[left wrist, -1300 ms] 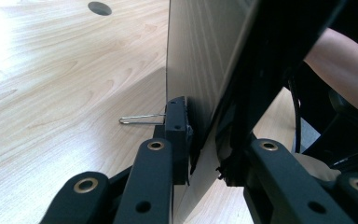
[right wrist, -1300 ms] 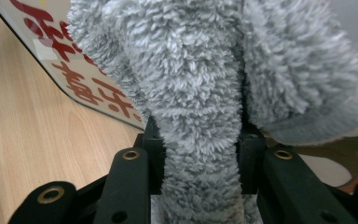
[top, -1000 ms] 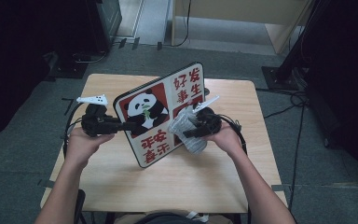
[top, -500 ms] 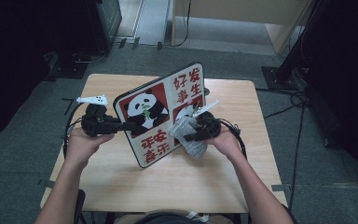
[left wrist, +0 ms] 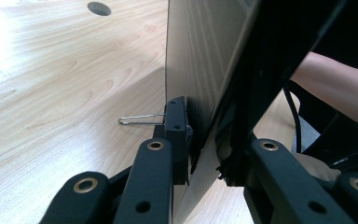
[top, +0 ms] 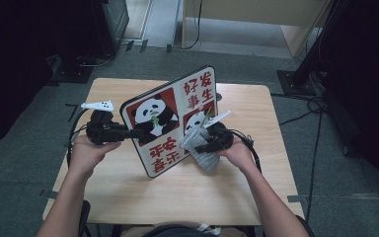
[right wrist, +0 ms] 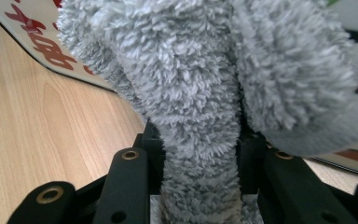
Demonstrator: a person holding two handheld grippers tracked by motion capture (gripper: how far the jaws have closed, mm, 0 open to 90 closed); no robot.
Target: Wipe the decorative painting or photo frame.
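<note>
A pale wooden table (top: 128, 192) stands on grey carpet in a dim room, with dark equipment to either side and a light wooden panel at the far wall; one round hole (left wrist: 99, 7) is cut into the tabletop beyond the left gripper. One panda sign board (top: 170, 118), printed with two pandas and red characters, stands tilted on its lower edge at the middle of the table, between the two grippers. The left gripper (top: 134, 133) is clamped on the board's left edge, its jaws pressed against both faces, as the left gripper view confirms; one small black clip (left wrist: 176, 126) with a wire handle sits on that edge just ahead of the jaws. The right gripper (top: 197, 148) is closed on one grey fluffy cloth (top: 200, 145), which bunches out past its jaws and lies against the board's printed front, low on its right half. Two bare forearms reach in from the near edge, and one cable trails from each gripper.
</note>
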